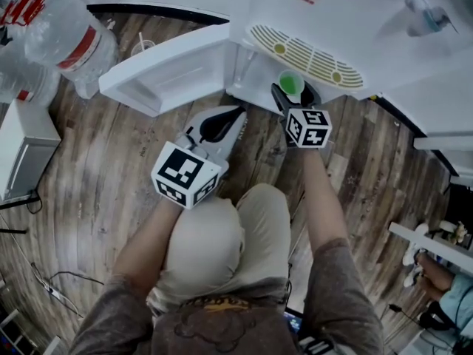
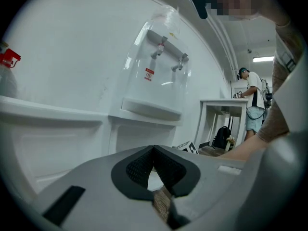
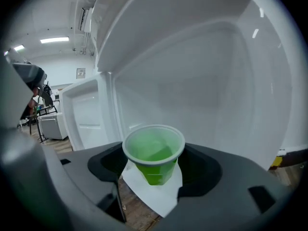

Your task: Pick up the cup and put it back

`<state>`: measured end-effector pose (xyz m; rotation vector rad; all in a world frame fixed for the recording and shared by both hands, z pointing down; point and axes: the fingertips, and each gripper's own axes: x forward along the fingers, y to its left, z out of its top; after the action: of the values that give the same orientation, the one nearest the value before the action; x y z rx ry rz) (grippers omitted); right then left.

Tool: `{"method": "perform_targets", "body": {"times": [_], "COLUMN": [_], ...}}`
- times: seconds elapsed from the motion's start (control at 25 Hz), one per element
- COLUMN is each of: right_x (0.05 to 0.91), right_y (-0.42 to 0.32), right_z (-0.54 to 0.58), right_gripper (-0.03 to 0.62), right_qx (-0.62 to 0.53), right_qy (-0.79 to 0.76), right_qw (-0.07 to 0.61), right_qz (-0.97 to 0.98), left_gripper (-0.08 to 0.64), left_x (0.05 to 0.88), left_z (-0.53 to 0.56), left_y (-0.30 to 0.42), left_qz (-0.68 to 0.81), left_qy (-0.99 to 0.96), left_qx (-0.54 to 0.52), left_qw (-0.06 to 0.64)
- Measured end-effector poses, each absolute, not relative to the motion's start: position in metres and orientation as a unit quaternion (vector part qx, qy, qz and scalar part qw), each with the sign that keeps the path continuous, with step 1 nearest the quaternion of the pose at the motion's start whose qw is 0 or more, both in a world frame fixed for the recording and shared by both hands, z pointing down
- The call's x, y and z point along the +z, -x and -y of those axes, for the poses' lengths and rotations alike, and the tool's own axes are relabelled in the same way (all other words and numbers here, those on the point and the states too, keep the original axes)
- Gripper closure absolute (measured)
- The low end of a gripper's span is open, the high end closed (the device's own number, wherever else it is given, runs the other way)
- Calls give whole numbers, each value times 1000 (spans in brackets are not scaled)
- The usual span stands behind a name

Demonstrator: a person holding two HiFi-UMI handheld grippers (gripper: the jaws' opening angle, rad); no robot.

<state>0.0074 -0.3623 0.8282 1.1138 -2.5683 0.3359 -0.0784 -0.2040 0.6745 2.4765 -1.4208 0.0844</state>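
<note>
The floor (image 1: 89, 168) is of wooden planks, brown and grey. On it, at the far side, stands a white water dispenser (image 1: 310, 21); its low door (image 1: 170, 69) is swung open to the left. Far left on the floor stand large clear water bottles (image 1: 70, 39), and just near them a white box (image 1: 22, 150). Thin cables (image 1: 48, 287) lie near left. The green cup (image 1: 290, 85) is over the white floor of the dispenser's low compartment (image 1: 255, 80); whether it touches this floor, I cannot tell.
</note>
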Motion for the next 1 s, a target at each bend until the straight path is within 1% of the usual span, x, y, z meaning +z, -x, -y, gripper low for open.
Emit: {"method": "perform_targets", "body": {"times": [0.44,1.0], "right_x": [883,914], "right_y": [-4,-1], "right_z": [400,422], "right_gripper": [267,270], "right_qx": [114,119], "right_qy": [-429,-455], "right_qw": [184,178], "right_qz": [877,865], "left_gripper": [557,557], "left_x": [677,680], "left_z": [195,184], "left_y": [101,100], "left_qz": [501,482], "left_qy": [-850,-858], "left_qx": [35,37], "left_qw": [158,171]}}
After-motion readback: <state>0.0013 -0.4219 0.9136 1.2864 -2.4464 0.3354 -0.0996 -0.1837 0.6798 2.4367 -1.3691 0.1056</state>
